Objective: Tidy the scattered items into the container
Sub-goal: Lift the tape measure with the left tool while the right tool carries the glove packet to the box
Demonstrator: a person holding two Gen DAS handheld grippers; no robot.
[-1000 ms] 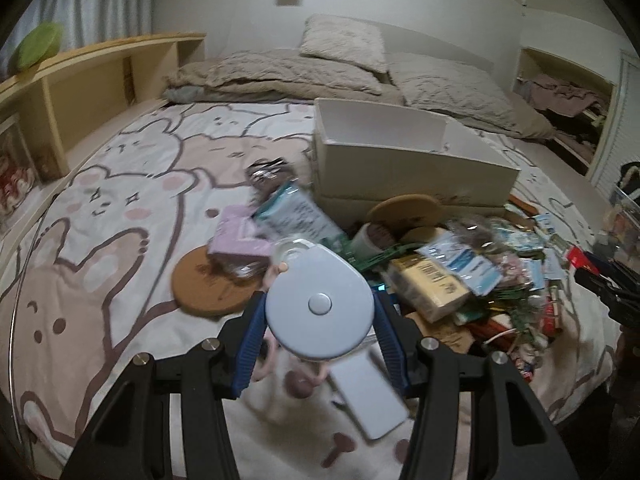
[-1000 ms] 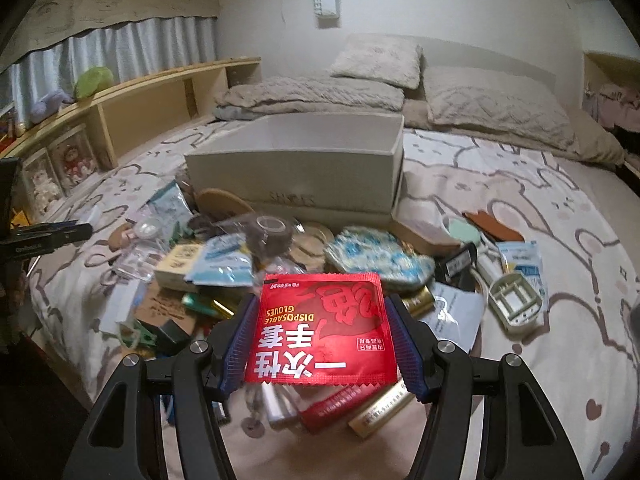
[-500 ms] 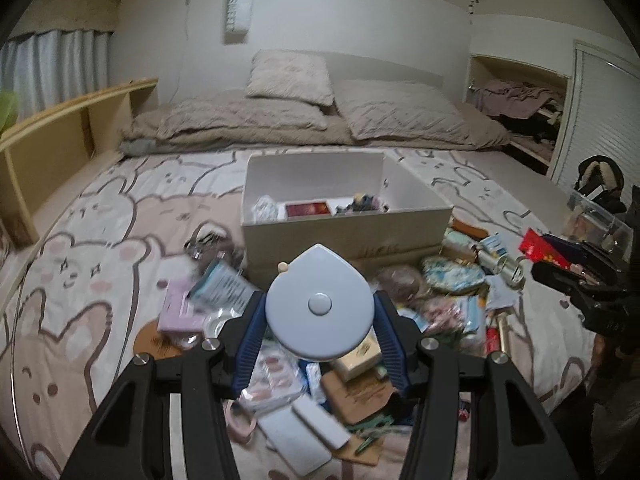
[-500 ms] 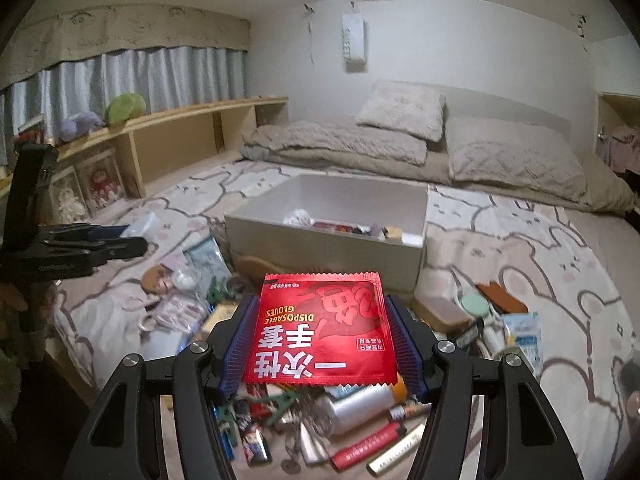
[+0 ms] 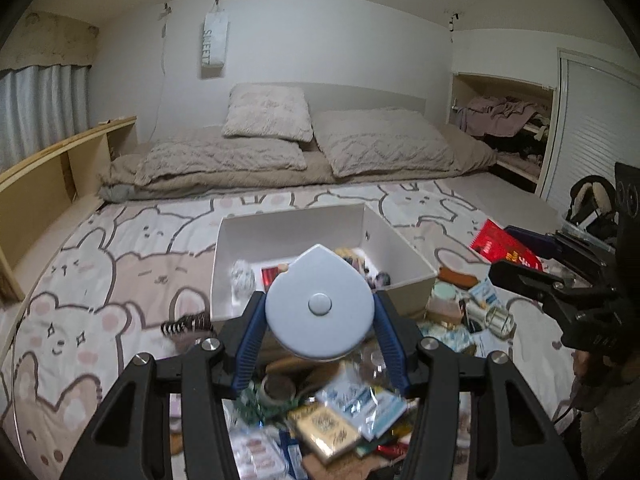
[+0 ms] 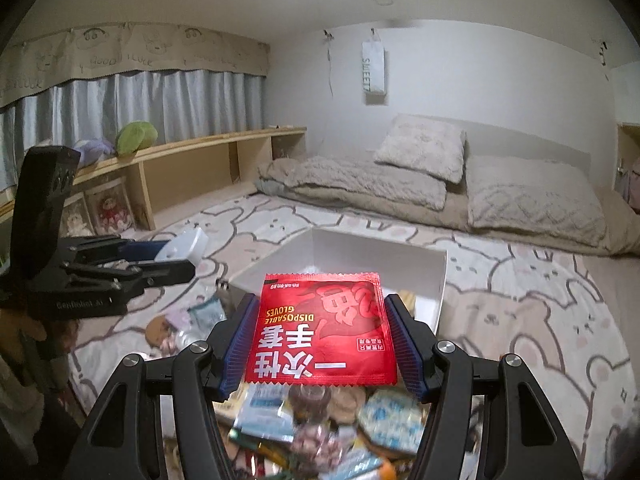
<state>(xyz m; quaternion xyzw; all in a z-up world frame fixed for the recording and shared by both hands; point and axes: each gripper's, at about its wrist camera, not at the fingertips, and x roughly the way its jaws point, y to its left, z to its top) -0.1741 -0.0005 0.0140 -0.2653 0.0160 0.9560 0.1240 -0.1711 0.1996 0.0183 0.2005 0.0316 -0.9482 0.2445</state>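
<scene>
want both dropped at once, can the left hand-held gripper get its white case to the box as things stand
Probably yes: the left hand-held gripper holds the white case above the clutter, nothing between it and the open box.

White open-top box (image 5: 404,276): rectangular, upright on the bed, several small items already inside.
Pale blue teardrop-shaped case (image 5: 319,305): central round button, flat face up, clamped between the left tongs.
Red glove packet (image 6: 323,330): flat, "DISPOSABLE GLOVES", clamped between the right tongs.
Loose clutter (image 5: 340,416): packets heaped on the bed before the box.
</scene>
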